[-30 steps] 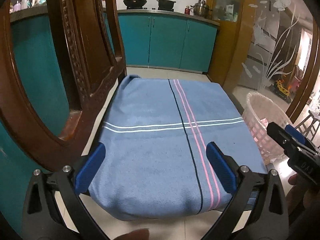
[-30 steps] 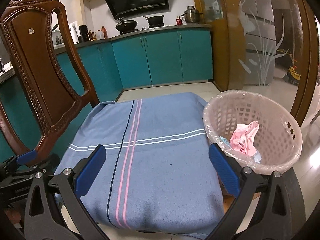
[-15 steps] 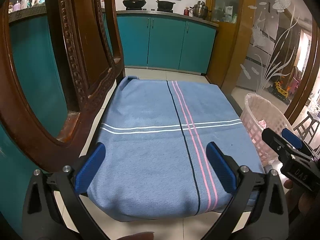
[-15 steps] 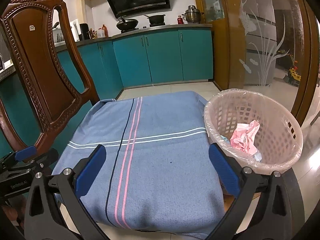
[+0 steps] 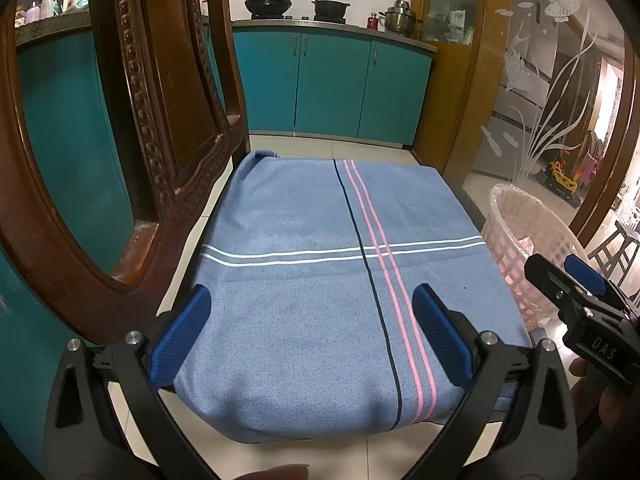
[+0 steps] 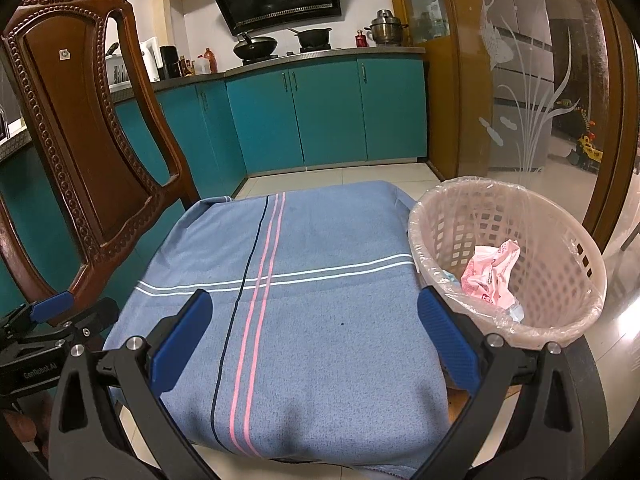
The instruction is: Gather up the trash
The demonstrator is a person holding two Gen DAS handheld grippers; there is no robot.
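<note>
both grippers hover empty over a blue striped cloth (image 6: 304,320), the left gripper (image 5: 310,334) and right gripper (image 6: 314,334) each spread wide. crumpled pink trash (image 6: 494,274) lies inside the lined pink basket (image 6: 560,320) just beside the cloth, opposite a carved wooden chair (image 6: 76,128).
</note>
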